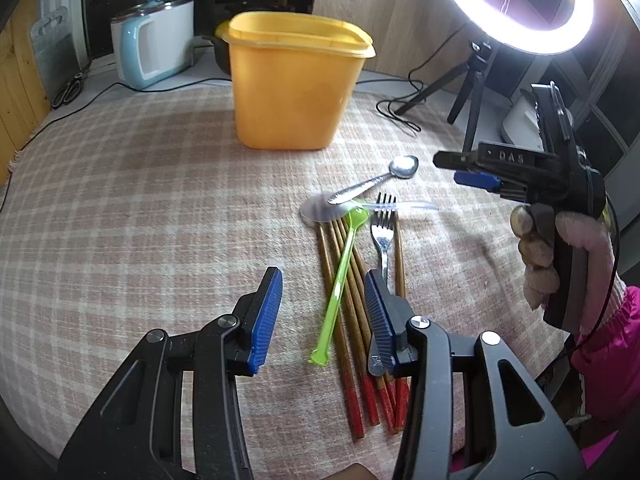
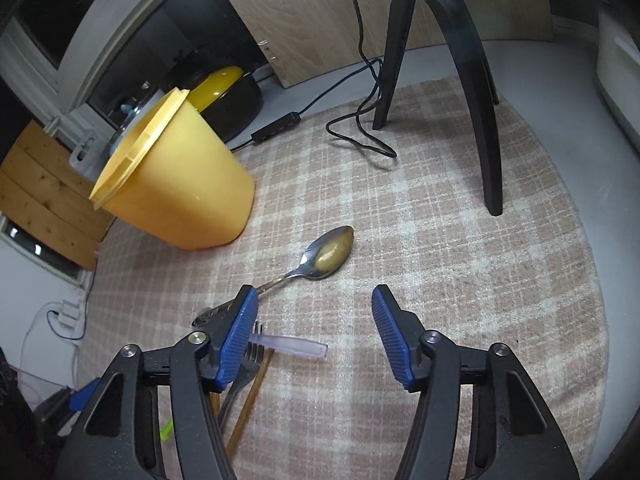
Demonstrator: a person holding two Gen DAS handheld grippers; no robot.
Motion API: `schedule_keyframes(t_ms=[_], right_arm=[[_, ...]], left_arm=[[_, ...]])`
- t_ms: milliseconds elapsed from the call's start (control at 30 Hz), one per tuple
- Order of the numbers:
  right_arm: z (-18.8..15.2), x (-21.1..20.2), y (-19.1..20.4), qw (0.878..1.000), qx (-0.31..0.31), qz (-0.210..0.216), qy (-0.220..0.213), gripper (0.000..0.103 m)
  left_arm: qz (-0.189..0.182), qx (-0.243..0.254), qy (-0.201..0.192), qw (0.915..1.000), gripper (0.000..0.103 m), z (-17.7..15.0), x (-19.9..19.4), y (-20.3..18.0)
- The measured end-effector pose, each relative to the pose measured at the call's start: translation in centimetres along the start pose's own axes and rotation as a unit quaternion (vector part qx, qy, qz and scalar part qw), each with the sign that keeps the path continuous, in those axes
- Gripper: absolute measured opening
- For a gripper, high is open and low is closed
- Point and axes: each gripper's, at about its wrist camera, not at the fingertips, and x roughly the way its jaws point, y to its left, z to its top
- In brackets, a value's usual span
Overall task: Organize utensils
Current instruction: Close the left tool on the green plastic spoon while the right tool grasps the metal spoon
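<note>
Seen from 2 wrist cameras above a desk (image 1: 120, 220) covered in pink-and-cream checked cloth. At the upper centre of the left view, a yellow plastic container (image 1: 298, 84), upright and open-topped, apparently set there as the destination for the cutlery. Nothing visible inside it from either angle.

In the lower centre of the left view, a loose pile of utensils: a bundle of wooden chopsticks (image 1: 352, 320) with red ends, lying roughly parallel; a green plastic spoon (image 1: 340, 280) laid diagonally across them; a metal fork (image 1: 382, 236) with tines pointing up the frame; a clear plastic spoon (image 1: 340, 210) lying crosswise at the top of the pile; and a metal spoon (image 1: 380, 182), its handle resting over the clear one and its bowl toward the upper right.

At the bottom of the left view, the left gripper (image 1: 320, 312), jaws spread wide, empty, hovering over the chopsticks and the green spoon (probably lining up to take one of them).

At the right edge of the same view, the right gripper (image 1: 460, 170), held in a bare hand (image 1: 536, 256) with a pink sleeve, pointing toward the metal spoon. In the right view, the right gripper (image 2: 316, 340) likewise spread apart and holding nothing, with the metal spoon (image 2: 320, 260) just ahead of it and the container (image 2: 180, 192) at the left of the frame.

Sorting seemingly not yet begun: every utensil on the cloth.
</note>
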Motion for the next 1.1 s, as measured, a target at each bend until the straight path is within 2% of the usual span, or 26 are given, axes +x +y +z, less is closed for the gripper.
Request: schedule_keyframes(t_ms=[100, 367, 567, 633, 733, 833, 933, 1100], right_arm=[[0.3, 0.5, -0.5, 1.000, 0.014, 0.010, 0.002, 0.056], [1.6, 2.3, -2.1, 0.997, 0.054, 0.044, 0.015, 0.045], [2.2, 3.8, -3.1, 0.995, 0.083, 0.047, 0.024, 0.041], [2.2, 4.2, -3.3, 0.995, 0.088, 0.047, 0.024, 0.038], [2.2, 4.6, -3.5, 0.994, 0.098, 0.044, 0.025, 0.037], [2.2, 4.7, -3.5, 0.993, 0.104, 0.046, 0.024, 0.036], [2.3, 4.9, -3.3, 0.993, 0.102, 0.046, 0.023, 0.032], [2.2, 5.3, -3.3, 0.991, 0.119, 0.061, 0.025, 0.032]], left_arm=[[0.002, 0.005, 0.009, 0.9999, 0.035, 0.2, 1.0, -0.6], [0.017, -0.005, 0.025, 0.9995, 0.035, 0.4, 2.0, -1.7], [-0.005, 0.002, 0.039, 0.9992, 0.034, 0.3, 2.1, -2.7], [-0.020, 0.007, 0.047, 0.9987, 0.026, 0.2, 2.6, -3.0], [-0.030, 0.016, 0.061, 0.9976, 0.023, 0.3, 4.0, -3.3], [-0.049, 0.026, 0.069, 0.9960, 0.014, 0.7, 5.4, -3.6], [-0.050, 0.042, 0.076, 0.9950, 0.014, 1.2, 6.7, -4.2], [-0.046, 0.047, 0.086, 0.9941, 0.014, 1.8, 8.1, -4.2]])
